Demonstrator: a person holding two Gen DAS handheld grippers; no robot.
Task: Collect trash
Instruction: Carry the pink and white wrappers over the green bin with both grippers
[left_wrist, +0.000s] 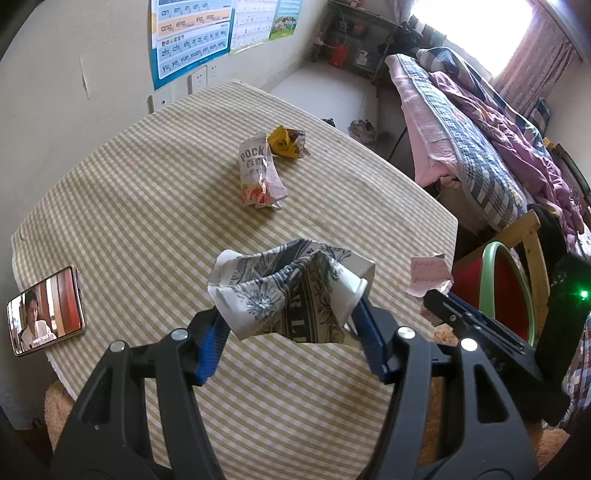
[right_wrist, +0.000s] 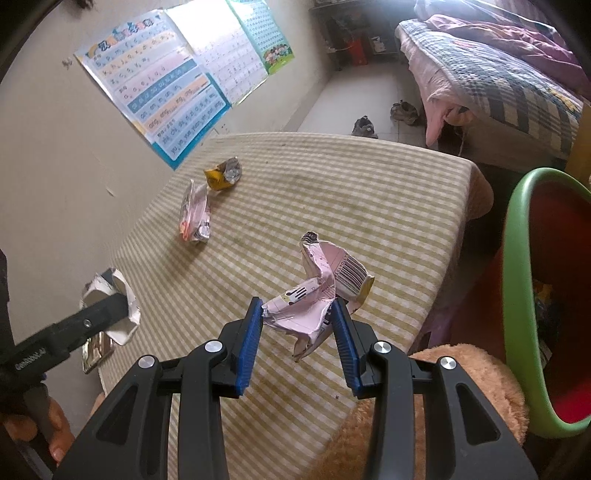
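Both grippers have trash pinched and lifted off the table (left_wrist: 147, 192). The left gripper (left_wrist: 291, 325) is clamped on a crushed paper cup (left_wrist: 291, 291), white with a dark blue-grey print of flowers and letters, squeezed between the blue pads (left_wrist: 212, 339). The right gripper (right_wrist: 301, 321) is closed around a crumpled pink carton (right_wrist: 321, 291) with a barcode panel and a bit of yellow at one corner.

Only the left view shows the phone (left_wrist: 46, 310) properly: it lies face up near the table's edge, with a video of a man on screen. In the right view it's just a shiny sliver under the cup. The right view is the one that looks into the bin (right_wrist: 517, 295): green rim, red inside, standing just off the table's edge, with something crumpled at the bottom that I can't make out. In the left view you only get the bin's rim behind the right gripper.

Two more pieces sit on the checked tablecloth toward the far side: a flattened Pocky bag (left_wrist: 260, 173), white with red and orange at the bottom, and a small yellow wrapper (left_wrist: 286, 142) just beyond it, nearly touching. In the right view they're off to the left, close to the wall with the posters (right_wrist: 177, 85).
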